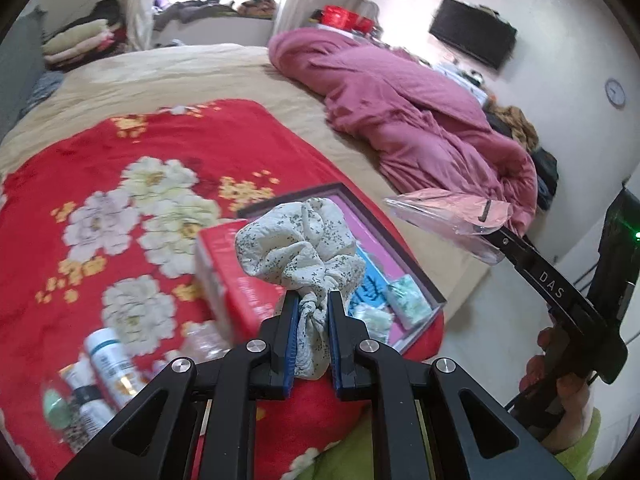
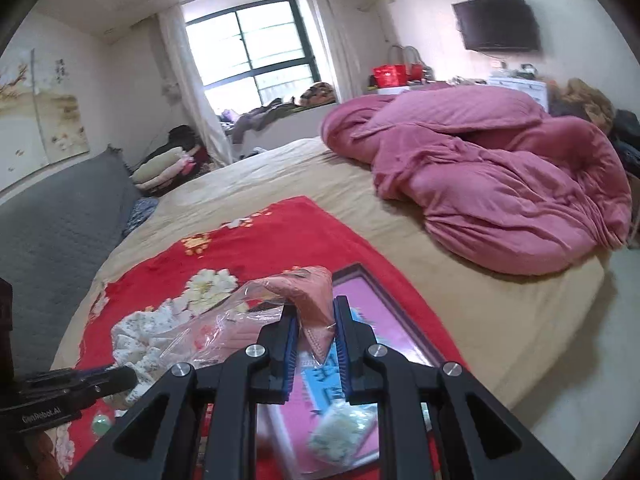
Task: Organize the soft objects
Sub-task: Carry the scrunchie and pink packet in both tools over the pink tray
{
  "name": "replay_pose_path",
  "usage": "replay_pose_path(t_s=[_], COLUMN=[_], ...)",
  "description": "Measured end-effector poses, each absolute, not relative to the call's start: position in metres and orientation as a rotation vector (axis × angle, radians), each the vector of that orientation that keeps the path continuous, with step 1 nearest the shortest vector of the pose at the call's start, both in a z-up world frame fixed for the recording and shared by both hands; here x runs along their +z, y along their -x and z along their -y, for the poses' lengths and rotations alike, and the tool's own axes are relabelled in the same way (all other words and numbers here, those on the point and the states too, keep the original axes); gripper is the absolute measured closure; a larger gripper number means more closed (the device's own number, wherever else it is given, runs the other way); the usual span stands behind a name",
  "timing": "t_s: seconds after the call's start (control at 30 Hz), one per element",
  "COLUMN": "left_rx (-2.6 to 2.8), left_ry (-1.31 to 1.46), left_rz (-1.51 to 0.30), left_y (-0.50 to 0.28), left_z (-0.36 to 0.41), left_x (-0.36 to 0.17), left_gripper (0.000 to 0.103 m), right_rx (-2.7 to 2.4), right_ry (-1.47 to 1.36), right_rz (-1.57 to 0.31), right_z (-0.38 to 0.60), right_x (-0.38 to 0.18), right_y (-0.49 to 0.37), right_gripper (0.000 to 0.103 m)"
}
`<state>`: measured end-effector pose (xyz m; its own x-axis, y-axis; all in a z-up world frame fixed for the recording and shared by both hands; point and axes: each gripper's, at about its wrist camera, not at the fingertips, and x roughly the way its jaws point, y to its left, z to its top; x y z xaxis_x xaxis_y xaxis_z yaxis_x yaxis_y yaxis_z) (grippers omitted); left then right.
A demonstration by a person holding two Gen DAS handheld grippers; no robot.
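Note:
My left gripper (image 1: pixel 313 306) is shut on the knotted end of a white speckled cloth (image 1: pixel 298 240), which bunches up above the jaws. My right gripper (image 2: pixel 316 320) is shut on a pink cloth in a clear plastic bag (image 2: pixel 308 288). In the left wrist view the right gripper (image 1: pixel 494 232) reaches in from the right with the bagged pink cloth (image 1: pixel 448 210) at its tip. In the right wrist view the left gripper (image 2: pixel 128 378) shows at lower left with the speckled cloth (image 2: pixel 140 334). Both cloths hang above a red floral blanket (image 1: pixel 120 152).
A shallow dark-framed box with pink lining (image 1: pixel 404 268) lies on the blanket edge, with small white-green packets (image 1: pixel 408 300) inside. A red carton (image 1: pixel 228 276) and some bottles (image 1: pixel 108 360) lie beside it. A rumpled pink duvet (image 2: pixel 500 176) fills the bed's far right.

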<state>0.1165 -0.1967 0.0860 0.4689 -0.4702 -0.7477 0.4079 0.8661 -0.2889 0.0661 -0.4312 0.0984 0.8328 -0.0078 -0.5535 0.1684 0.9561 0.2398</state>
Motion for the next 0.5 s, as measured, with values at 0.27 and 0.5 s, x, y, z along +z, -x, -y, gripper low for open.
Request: replay_pose_path(t_s=[0.27,0.5], left_rx=[-0.578,-0.585], left_ry=[0.009,-0.021], left_rz=[-0.999,-1.058], left_y=[-0.131,-0.141], left_z=[0.25,0.278], left_x=[0.056,0.026], left_gripper=[0.089,0.089], right_rx=[-0.118,-0.133], right_ry=[-0.327,-0.335], right_rz=[-0.605,-0.654], right_z=[0.459,0.475], right_x=[0.074,0.045], right_y=[-0.069,-0.08], right_gripper=[0.085,0.085])
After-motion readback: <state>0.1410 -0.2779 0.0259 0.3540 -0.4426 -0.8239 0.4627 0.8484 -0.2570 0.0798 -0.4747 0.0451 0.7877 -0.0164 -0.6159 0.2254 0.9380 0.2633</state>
